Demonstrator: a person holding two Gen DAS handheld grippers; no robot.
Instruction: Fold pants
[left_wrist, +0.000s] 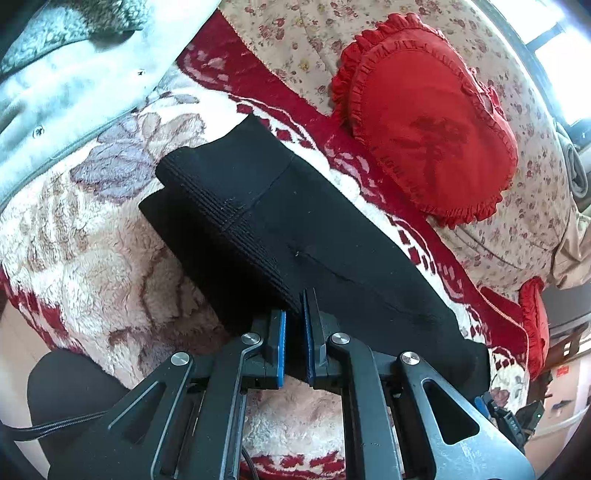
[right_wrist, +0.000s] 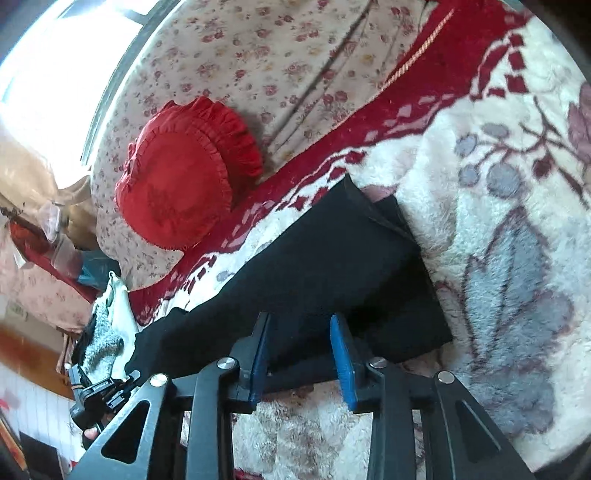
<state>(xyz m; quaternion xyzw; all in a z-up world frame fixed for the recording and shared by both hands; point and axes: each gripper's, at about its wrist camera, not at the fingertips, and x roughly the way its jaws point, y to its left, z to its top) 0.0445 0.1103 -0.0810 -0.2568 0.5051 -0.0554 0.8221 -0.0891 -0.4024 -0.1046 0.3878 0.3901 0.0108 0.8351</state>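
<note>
Fleece blanket (left_wrist: 92, 236), cream with red border, carries black pants (left_wrist: 280, 221). Red ruffled cushion (left_wrist: 424, 122) on floral sheet (right_wrist: 258, 55) beyond. Left gripper (left_wrist: 293, 314) pinches pants' edge; right gripper (right_wrist: 301, 332) spread over them.

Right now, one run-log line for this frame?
step: fold pants | left gripper: shut on black pants edge | right gripper: open at pants edge | surface: floral fleece blanket | nearby: red ruffled pillow
</note>
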